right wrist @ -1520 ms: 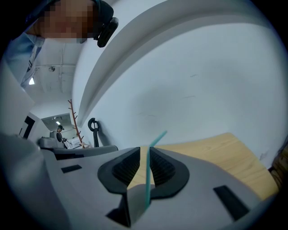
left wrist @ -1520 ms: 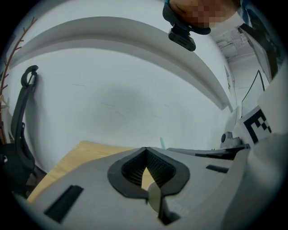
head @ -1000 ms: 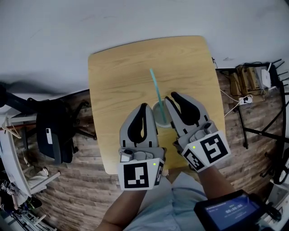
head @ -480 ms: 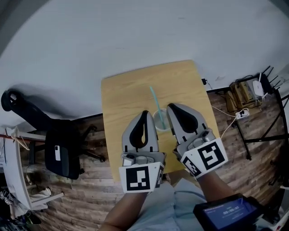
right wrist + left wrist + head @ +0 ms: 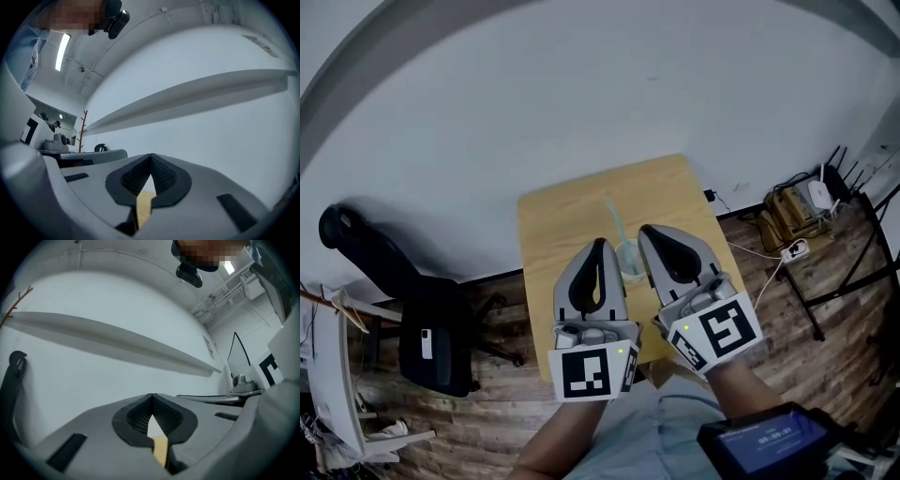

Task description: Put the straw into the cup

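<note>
Frame centre: straw (image 5: 614, 221) standing in cup (image 5: 631, 263) on worktop (image 5: 551, 220). Left gripper (image 5: 599, 246) and right gripper (image 5: 646, 232) flank cup, fingers of both clenched, empty.

Grey left tool (image 5: 600, 246), right tool (image 5: 648, 232) — black-and-white marker cubes (image 5: 586, 372), blue shirt (image 5: 675, 433)

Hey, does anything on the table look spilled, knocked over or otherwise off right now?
Nothing stands out. The cup stands upright on the table with the straw leaning inside it, and no spill shows. The left gripper and right gripper are shut and empty.
</note>
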Action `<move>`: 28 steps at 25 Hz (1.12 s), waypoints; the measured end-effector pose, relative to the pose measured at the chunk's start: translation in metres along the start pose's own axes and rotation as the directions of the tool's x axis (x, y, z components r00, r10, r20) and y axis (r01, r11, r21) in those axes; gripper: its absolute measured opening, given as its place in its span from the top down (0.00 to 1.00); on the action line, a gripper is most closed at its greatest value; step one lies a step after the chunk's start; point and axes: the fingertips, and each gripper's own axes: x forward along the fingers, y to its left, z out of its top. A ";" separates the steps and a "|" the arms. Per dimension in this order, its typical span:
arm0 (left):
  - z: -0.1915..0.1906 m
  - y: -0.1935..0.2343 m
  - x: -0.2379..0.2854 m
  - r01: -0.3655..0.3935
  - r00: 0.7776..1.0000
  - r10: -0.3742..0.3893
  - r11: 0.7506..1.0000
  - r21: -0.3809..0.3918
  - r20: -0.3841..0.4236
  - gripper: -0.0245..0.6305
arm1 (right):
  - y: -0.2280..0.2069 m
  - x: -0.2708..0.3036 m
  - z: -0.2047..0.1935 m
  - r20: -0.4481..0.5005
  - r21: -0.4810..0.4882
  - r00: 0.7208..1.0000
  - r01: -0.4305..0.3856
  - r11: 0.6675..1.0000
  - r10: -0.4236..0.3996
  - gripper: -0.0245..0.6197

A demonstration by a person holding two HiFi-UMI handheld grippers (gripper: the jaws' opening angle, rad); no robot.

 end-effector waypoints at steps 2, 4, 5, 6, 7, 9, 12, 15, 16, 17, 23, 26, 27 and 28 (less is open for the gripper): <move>0.006 -0.002 -0.004 0.007 1.000 -0.007 1.000 0.005 0.012 0.96 | 0.003 -0.004 0.006 0.012 -0.008 1.000 0.005 1.000 -0.005 0.96; 0.010 -0.003 -0.008 0.010 1.000 -0.010 1.000 0.009 0.021 0.96 | 0.005 -0.007 0.011 0.021 -0.014 1.000 0.010 1.000 -0.009 0.96; 0.012 -0.004 -0.010 0.010 1.000 -0.010 1.000 0.010 0.024 0.96 | 0.006 -0.008 0.013 0.026 -0.017 1.000 0.010 1.000 -0.010 0.96; 0.013 -0.004 -0.012 0.010 1.000 -0.010 1.000 0.012 0.028 0.96 | 0.008 -0.009 0.015 0.031 -0.018 0.999 0.009 1.000 -0.009 0.96; 0.015 -0.004 -0.014 0.010 0.999 -0.010 1.000 0.013 0.031 0.96 | 0.010 -0.011 0.017 0.036 -0.019 0.999 0.008 1.000 -0.008 0.96; 0.018 -0.004 -0.016 0.009 0.999 -0.009 1.000 0.015 0.037 0.96 | 0.012 -0.013 0.020 0.045 -0.019 0.999 0.006 1.000 -0.005 0.96; 0.020 -0.002 -0.015 0.006 0.999 -0.007 1.000 0.017 0.042 0.96 | 0.014 -0.011 0.022 0.049 -0.018 0.999 0.002 1.000 -0.001 0.96; 0.020 -0.001 -0.015 0.007 0.999 -0.008 1.000 0.017 0.043 0.96 | 0.014 -0.009 0.022 0.051 -0.018 0.999 -0.002 1.000 0.003 0.96; 0.020 -0.001 -0.015 0.007 0.999 -0.007 1.000 0.016 0.043 0.96 | 0.014 -0.009 0.021 0.051 -0.018 0.999 -0.003 1.000 0.004 0.96; 0.019 -0.001 -0.015 0.006 0.999 -0.007 1.000 0.016 0.042 0.96 | 0.015 -0.009 0.022 0.051 -0.017 0.999 -0.003 1.000 0.004 0.96; 0.019 0.003 -0.016 0.002 0.999 -0.003 1.000 0.013 0.041 0.96 | 0.016 -0.008 0.020 0.047 -0.012 0.999 -0.004 1.000 0.004 0.96; 0.018 0.006 -0.015 0.002 0.999 -0.002 1.000 0.012 0.037 0.96 | 0.017 -0.004 0.019 0.045 -0.012 0.999 -0.005 1.000 0.006 0.96; 0.018 0.007 -0.014 0.002 0.999 -0.003 1.000 0.012 0.036 0.96 | 0.017 -0.003 0.019 0.045 -0.012 0.999 -0.006 1.000 0.006 0.96; 0.017 0.008 -0.013 0.003 0.999 -0.003 1.000 0.012 0.035 0.96 | 0.017 -0.001 0.019 0.045 -0.013 0.999 -0.006 1.000 0.006 0.96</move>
